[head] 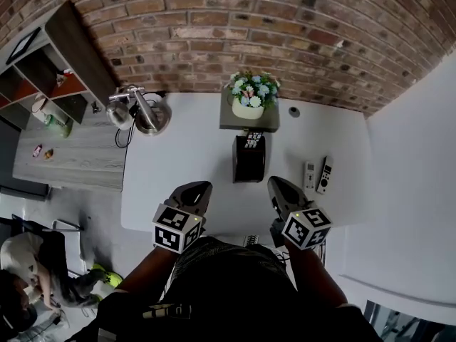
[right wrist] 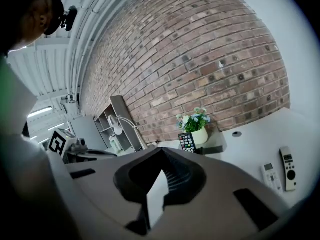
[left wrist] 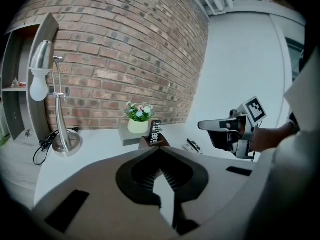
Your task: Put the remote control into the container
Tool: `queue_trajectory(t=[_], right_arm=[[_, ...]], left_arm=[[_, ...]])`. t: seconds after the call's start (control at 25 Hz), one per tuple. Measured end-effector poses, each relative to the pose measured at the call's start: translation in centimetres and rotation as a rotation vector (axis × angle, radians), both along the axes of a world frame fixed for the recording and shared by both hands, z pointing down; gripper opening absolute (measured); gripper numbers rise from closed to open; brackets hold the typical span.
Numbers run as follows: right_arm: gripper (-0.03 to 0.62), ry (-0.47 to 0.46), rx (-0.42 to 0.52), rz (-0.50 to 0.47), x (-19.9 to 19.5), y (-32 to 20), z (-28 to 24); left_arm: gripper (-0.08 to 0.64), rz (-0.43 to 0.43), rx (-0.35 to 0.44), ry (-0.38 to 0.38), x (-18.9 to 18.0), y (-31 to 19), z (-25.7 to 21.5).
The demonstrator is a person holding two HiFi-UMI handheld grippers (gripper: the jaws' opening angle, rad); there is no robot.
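**State.** The black remote [head: 253,140] stands upright in the container [head: 249,164], which sits mid-tabletop [head: 185,155] just in front of the plant [head: 251,95]. A short remote [head: 310,175] and a long remote [head: 325,174] lie flat side by side near the right edge, apart from the container. The left gripper [left wrist: 160,154] and the right gripper [right wrist: 162,154] hang over the front edge. Each has its jaws pressed together with nothing between them.

**Step in hand (judged).** One remote is already stowed. If the flat pair is also to be stowed, the next step is a pickup, and the right gripper is the nearer one.

**Procedure.**
1. Spread the right jaws before the approach; shut jaws would only push a remote along the tabletop.
2. Take the short remote first, since it lies on the container side.
3. Grip across the narrow width, near the middle of the length, so that the remote does not tip.
4. Keep the outer jaw clear of the long remote just beside it.
5. Turn the remote upright over the container and lower it beside the black remote.
6. Steady the container with the left gripper if it shifts.

**Caution.** The container is narrow and may jam.
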State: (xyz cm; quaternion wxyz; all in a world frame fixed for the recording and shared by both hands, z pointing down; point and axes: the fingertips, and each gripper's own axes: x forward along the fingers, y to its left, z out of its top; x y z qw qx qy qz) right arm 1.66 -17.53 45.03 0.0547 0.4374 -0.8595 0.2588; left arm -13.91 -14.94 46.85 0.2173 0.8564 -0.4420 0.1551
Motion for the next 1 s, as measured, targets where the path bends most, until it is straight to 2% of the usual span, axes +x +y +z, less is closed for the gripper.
queue_trajectory(t=[0.28,0.44,0.84,1.0], right_arm=[[0.008,0.065,0.032,-0.012,0.0,4.1,0.7],[0.008,0.036,-0.008,0.01,0.5,4.2,1.7],[0.009,0.076,-0.032,0.006,1.5,4.0,2.7],[0.009,0.08,-0.036,0.003,1.9,3.8,2.9]], left_arm=[[-0.006,0.072,-0.011,-0.014,2.6,0.9,0.4],[-0.006,0.092,-0.008,-0.005,3.7,1.1,0.3],[-0.006,0.137,-0.006,-0.055,5.6,0.9,0.5],[-0.006,0.133,0.0,-0.021,6.0,0.7,0.2]])
